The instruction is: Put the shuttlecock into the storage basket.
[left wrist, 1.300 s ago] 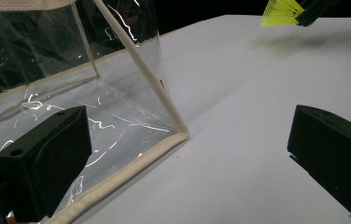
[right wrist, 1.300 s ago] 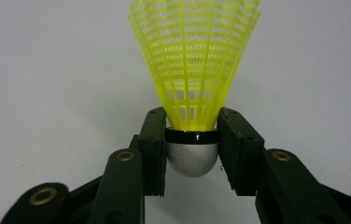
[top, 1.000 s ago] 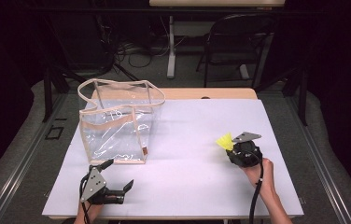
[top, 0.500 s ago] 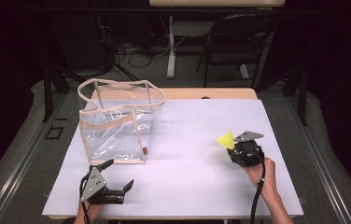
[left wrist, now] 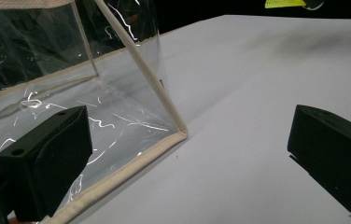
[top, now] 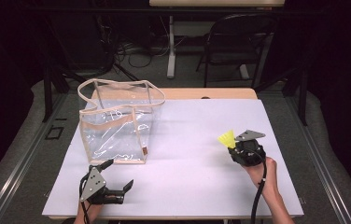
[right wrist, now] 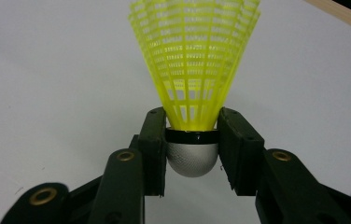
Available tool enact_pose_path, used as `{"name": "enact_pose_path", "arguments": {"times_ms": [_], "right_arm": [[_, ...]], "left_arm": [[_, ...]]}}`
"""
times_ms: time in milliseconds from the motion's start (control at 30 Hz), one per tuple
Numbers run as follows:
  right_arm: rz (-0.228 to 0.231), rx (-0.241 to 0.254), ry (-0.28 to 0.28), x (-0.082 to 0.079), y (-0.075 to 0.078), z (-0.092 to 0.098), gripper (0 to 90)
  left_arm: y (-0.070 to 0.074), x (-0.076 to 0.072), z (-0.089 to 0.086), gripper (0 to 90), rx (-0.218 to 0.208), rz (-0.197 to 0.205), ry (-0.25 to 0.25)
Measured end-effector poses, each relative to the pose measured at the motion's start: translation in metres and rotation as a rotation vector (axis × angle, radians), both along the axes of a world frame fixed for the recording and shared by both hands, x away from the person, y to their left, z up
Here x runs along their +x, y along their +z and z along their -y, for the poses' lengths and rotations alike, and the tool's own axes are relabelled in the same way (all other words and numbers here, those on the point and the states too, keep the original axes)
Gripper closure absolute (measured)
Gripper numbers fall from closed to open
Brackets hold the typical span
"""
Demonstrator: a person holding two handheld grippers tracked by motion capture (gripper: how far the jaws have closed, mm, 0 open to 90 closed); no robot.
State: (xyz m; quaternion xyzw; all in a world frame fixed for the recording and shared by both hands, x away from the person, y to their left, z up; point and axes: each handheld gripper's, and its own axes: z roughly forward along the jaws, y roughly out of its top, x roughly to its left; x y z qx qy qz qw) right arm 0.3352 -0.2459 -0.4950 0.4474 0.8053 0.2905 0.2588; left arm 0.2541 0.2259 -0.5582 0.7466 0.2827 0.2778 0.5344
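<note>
a white sheet covers the wooden desk [top: 183,186] in a dark room, with a black chair [top: 232,42] behind. the right hand-held gripper [top: 237,148] pinches a yellow plastic shuttlecock [top: 227,138] above the desk's right side. the left hand-held gripper [top: 117,178], spread, lies beside a clear plastic tote bag [top: 117,123].

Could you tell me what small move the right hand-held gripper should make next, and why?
Probably carry the yellow shuttlecock toward the clear bag. The right hand-held gripper already clamps its base, and the bag stands open-topped across the table, with the left hand-held gripper open beside it.
</note>
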Motion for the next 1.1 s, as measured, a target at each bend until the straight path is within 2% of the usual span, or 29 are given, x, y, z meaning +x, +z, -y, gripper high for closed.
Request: {"name": "enact_pose_path", "arguments": {"times_ms": [300, 1100], "right_arm": [[0.017, 0.006, -0.006, 0.000, 0.011, 0.002, 63.8], [0.066, -0.019, 0.003, 0.001, 0.042, -0.001, 63.9]], "left_arm": [[0.000, 0.001, 0.001, 0.0, -0.004, -0.003, 0.003], [0.000, 0.001, 0.000, 0.0, -0.008, -0.008, 0.003]]}}
